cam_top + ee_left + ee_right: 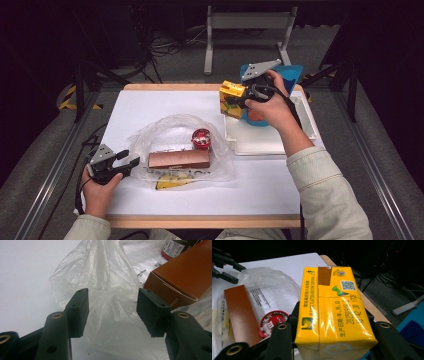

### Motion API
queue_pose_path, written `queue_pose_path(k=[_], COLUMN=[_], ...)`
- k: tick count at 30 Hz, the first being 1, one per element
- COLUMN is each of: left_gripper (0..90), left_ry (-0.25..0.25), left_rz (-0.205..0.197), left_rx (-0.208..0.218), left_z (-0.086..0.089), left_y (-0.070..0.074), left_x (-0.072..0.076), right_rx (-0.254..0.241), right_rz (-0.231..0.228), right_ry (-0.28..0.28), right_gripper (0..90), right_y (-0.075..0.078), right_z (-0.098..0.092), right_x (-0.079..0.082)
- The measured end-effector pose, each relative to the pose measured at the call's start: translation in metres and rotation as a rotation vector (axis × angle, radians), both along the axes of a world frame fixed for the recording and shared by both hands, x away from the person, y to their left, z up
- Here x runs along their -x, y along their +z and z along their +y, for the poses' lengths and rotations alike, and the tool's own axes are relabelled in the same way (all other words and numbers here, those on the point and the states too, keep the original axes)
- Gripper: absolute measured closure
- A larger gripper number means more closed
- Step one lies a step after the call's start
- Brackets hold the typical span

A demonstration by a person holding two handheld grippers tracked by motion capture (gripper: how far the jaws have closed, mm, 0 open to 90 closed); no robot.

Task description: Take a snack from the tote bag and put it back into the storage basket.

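Yellow carton (232,98) is clamped in the right claw (239,100), lifted at upper right of the high view, above the white tray (265,142) edge. Left claw (126,161) rests at lower left, jaws apart at the mouth of the plastic bag (165,131), gripping nothing. Bag already holds a brown box (179,159) and red-lidded jar (201,138). Likely left: carton into bag.

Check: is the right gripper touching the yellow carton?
Touching. The right gripper view shows the right gripper clamped on both sides of the yellow carton.
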State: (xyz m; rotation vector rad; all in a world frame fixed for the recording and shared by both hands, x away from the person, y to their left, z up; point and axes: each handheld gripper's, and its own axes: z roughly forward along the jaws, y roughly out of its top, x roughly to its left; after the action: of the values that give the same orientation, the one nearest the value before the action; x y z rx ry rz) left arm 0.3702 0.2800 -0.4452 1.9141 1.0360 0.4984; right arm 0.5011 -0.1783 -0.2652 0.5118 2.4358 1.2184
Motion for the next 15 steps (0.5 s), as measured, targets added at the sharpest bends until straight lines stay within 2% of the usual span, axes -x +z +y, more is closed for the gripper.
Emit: queue_pose_path(k=[15], left_gripper=[44.0], left_ry=[-0.001], left_rz=[0.005], left_rx=[0.004], left_z=[0.0], left_y=[-0.001], left_x=[0.0], right_rx=[0.025], right_rz=[0.023], right_ry=[-0.037], right_gripper=[54.6], right_y=[-0.028], right_z=[-0.011], right_x=[-0.014])
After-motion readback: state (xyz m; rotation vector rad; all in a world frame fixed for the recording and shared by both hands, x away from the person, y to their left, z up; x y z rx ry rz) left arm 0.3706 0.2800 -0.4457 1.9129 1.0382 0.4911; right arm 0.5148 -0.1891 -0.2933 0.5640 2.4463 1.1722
